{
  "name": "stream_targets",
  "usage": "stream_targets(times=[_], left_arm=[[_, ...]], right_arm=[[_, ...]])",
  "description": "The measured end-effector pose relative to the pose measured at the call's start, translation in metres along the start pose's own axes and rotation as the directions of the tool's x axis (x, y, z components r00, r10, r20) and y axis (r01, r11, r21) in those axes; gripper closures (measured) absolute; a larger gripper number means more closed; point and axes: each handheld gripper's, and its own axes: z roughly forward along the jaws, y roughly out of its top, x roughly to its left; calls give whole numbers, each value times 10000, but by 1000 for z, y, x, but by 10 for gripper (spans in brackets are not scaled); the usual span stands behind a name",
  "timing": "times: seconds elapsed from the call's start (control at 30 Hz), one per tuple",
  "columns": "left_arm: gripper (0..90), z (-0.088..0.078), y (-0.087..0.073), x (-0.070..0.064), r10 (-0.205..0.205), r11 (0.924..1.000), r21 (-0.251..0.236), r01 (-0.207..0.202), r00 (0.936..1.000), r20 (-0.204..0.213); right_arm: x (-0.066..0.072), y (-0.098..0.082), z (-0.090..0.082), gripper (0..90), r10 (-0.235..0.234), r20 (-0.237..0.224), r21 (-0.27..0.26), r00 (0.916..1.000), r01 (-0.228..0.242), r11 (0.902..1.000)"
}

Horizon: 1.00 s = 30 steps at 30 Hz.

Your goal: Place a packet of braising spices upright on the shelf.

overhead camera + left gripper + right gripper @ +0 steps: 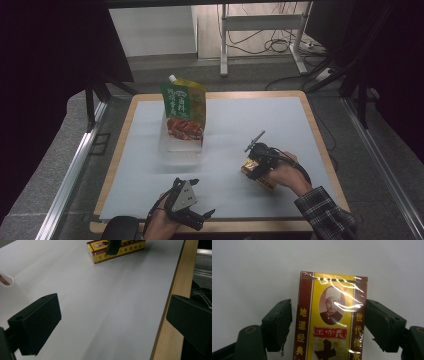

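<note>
The right gripper (328, 322) straddles the yellow box (330, 320) lying on the counter (280, 125) — jaws apart, pads not quite pressing. The grab is left to do; the left gripper (112, 322) waits open, empty.
</note>
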Motion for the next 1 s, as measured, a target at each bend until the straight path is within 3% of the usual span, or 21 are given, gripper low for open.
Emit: stream_targets(times=[0.17, 0.4, 0.5, 0.53, 0.57, 0.6, 0.67, 0.73, 0.8, 0.9, 0.97, 1.0], left_arm=[[0, 0, 0, 0, 8, 10000, 12, -8, 10000, 8], [0, 0, 0, 0, 18, 10000, 5, -18, 10000, -7], [0, 0, 0, 0, 4, 10000, -15, -4, 10000, -13], [0, 0, 0, 0, 9, 10000, -10, -9, 10000, -12], [0, 0, 0, 0, 28, 10000, -4, -28, 10000, -18], [0, 0, 0, 0, 28, 10000, -4, -28, 10000, -18], [0, 0, 0, 0, 23, 10000, -13, -23, 10000, -16], [0, -1, 0, 1, 65, 10000, 31, -65, 10000, -16], [0, -2, 0, 2, -2, 10000, 13, 2, 10000, -8], [0, -3, 0, 3, -161, 9998, -95, 161, 9999, -9], [0, -4, 0, 4, -246, 9996, -164, 246, 9997, -4], [0, -4, -1, 4, -266, 9995, -178, 266, 9996, -3]], right_arm=[[0, 10, 10, 265, -25, 141, 846, 9999, 13, 9964], [0, 11, 9, 314, 163, 118, 866, 9998, -172, 9961], [-2, 8, 0, 316, 398, -61, 197, 9992, -397, 9990], [-2, 8, 0, 316, 398, -61, 197, 9992, -397, 9990], [-2, 7, -5, 316, 463, -69, -195, 9989, -464, 9987], [-2, 7, -5, 316, 463, -69, -195, 9989, -464, 9987], [-1, 7, -13, 316, 343, -11, -850, 9994, -343, 9958], [-1, 7, -15, 316, 327, -55, -1045, 9995, -331, 9940], [0, 8, -20, 316, 210, 50, -1753, 9998, -198, 9843], [1, 9, -22, 316, 197, 65, -2150, 9998, -179, 9764], [1, 10, -25, 316, 151, 114, -2679, 9998, -115, 9634], [1, 10, -25, 316, 151, 114, -2679, 9998, -115, 9634]])
